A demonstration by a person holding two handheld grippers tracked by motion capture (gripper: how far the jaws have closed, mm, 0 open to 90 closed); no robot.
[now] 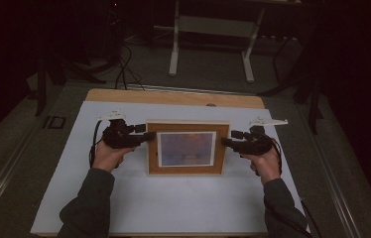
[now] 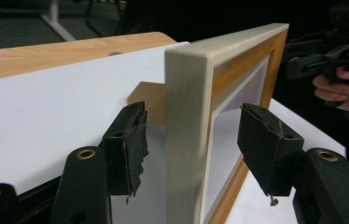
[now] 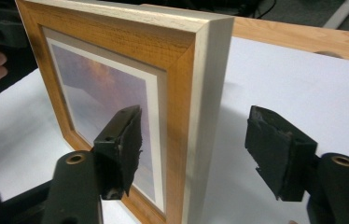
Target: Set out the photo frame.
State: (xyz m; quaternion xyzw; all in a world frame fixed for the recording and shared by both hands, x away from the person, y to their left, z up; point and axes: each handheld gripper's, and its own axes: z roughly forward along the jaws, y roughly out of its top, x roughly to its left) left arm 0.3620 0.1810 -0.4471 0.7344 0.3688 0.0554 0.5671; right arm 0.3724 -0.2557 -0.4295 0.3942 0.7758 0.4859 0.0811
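A wooden picture frame (image 1: pixel 188 148) with a purple-orange picture stands upright on the white sheet, propped by a brown back stand (image 2: pixel 150 100). My left gripper (image 1: pixel 148 137) is at its left side. In the left gripper view the pale side edge of the frame (image 2: pixel 186 116) sits between the jaws of my left gripper (image 2: pixel 196 147), with a gap on each side. My right gripper (image 1: pixel 225 143) is at the frame's right side. Its jaws straddle the frame's edge (image 3: pixel 200 116) in the right gripper view, and the pads of my right gripper (image 3: pixel 198 151) stand apart from the wood.
The white sheet (image 1: pixel 173 198) covers most of a wooden tabletop (image 1: pixel 173 97). Beyond the table, on the dark floor, stand the white legs of another table (image 1: pixel 174 44) and some cables (image 1: pixel 124 64). Bare sheet lies in front of the frame and at both sides.
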